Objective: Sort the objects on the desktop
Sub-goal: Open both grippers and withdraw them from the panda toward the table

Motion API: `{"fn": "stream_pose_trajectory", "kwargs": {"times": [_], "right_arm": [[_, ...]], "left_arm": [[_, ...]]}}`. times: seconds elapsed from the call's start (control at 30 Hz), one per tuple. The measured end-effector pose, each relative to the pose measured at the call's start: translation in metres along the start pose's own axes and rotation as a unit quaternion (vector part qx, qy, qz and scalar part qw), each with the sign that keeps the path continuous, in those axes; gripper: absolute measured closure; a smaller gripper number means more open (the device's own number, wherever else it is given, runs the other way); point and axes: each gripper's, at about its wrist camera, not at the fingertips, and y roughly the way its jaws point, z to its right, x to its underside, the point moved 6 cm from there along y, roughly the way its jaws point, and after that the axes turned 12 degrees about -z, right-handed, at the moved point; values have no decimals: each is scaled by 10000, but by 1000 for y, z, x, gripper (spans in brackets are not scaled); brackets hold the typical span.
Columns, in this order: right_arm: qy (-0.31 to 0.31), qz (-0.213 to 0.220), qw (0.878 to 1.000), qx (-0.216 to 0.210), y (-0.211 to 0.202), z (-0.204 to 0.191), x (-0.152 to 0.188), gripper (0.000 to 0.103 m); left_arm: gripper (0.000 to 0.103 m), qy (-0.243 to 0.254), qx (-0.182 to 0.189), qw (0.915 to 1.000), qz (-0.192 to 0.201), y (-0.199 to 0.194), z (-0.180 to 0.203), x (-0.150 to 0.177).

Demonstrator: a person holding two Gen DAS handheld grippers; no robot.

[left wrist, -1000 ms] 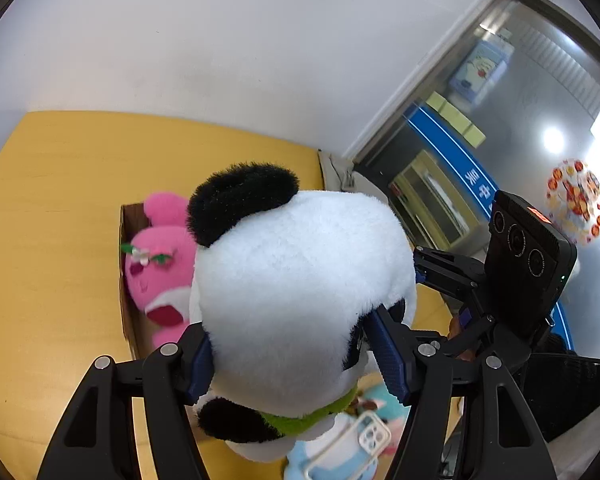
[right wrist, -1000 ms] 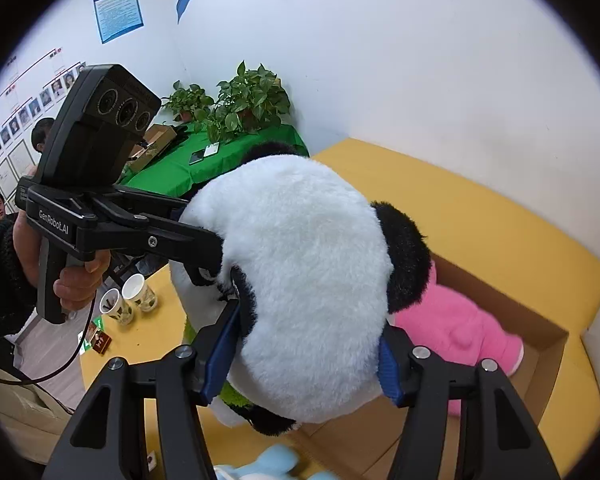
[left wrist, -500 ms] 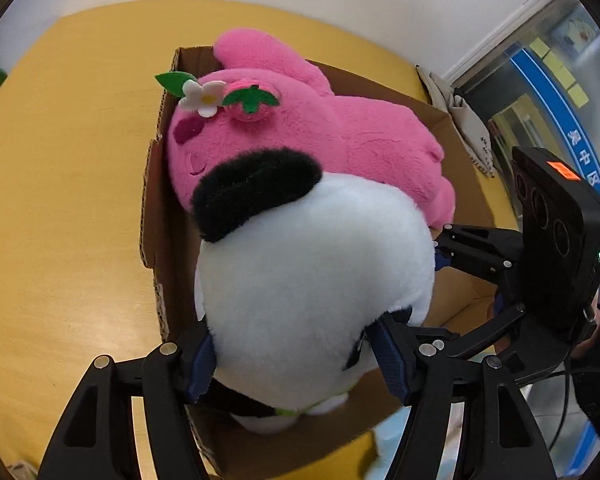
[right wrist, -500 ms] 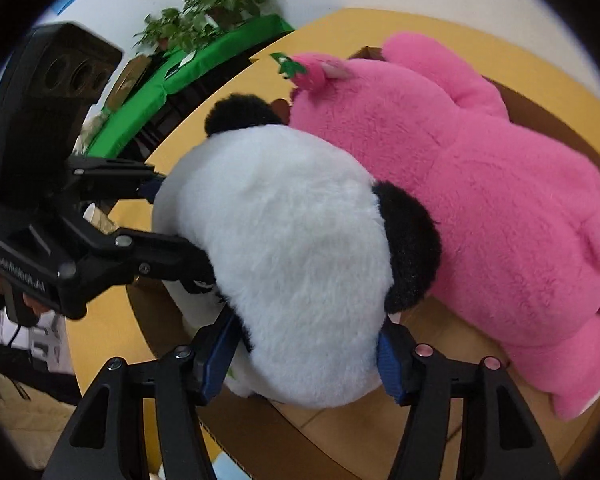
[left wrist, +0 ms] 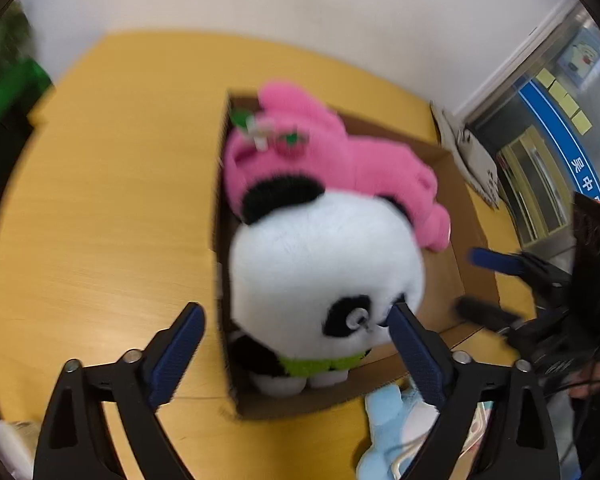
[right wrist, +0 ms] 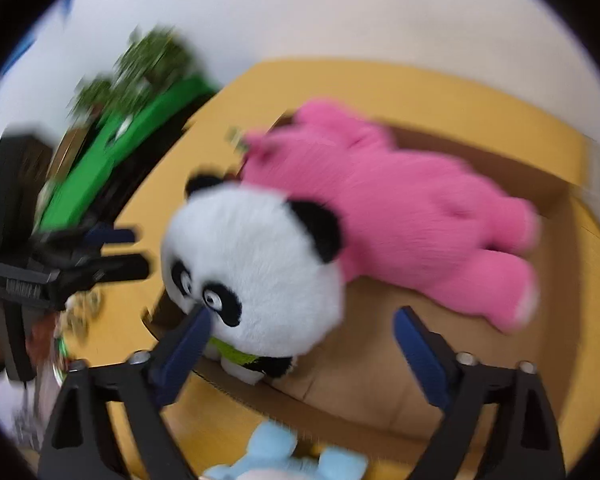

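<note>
A plush panda (left wrist: 324, 276) sits upright in the near end of an open cardboard box (left wrist: 472, 208) on the yellow table (left wrist: 100, 200). A pink plush toy (left wrist: 332, 160) lies in the box behind it. My left gripper (left wrist: 296, 316) is open, its fingers standing wide on either side of the panda and apart from it. My right gripper (right wrist: 300, 320) is open too, above the box (right wrist: 380, 344), with the panda (right wrist: 256, 272) by its left finger and the pink toy (right wrist: 400, 216) beyond. Both views are blurred.
A light blue plush toy (left wrist: 392, 432) lies on the table in front of the box; it also shows in the right wrist view (right wrist: 284, 456). A green-covered table with plants (right wrist: 140, 92) stands off to the left. A white wall is behind.
Both grippers have let go of the panda and opened wide. The panda now rests in the box beside the pink toy, and both grippers have drawn back from it.
</note>
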Motion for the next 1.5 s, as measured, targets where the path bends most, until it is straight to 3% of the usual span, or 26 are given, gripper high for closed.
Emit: {"fn": "stream_pose_trajectory", "kwargs": {"times": [0.07,0.17,0.27,0.33,0.67,1.5], "right_arm": [[382,121,9982,449,-22,9,2,0],[455,177,9915,1207,-53,15,15,0],[500,303,9867,1515,-82,18,23,0],[515,385,9843,1644,-99,19,28,0],[355,554,9835,1684,-148,5,61,0],[324,690,9834,1647,-176,10,91,0]], "left_arm": [[0,-57,-149,9997,189,-21,4,4],[0,-91,-425,9984,360,-48,14,16],[0,-118,-707,9961,518,-74,24,28],[0,-70,-648,9965,530,-84,37,36],[0,76,-576,9969,524,-106,89,67],[0,142,-491,9974,515,-122,128,91]]}}
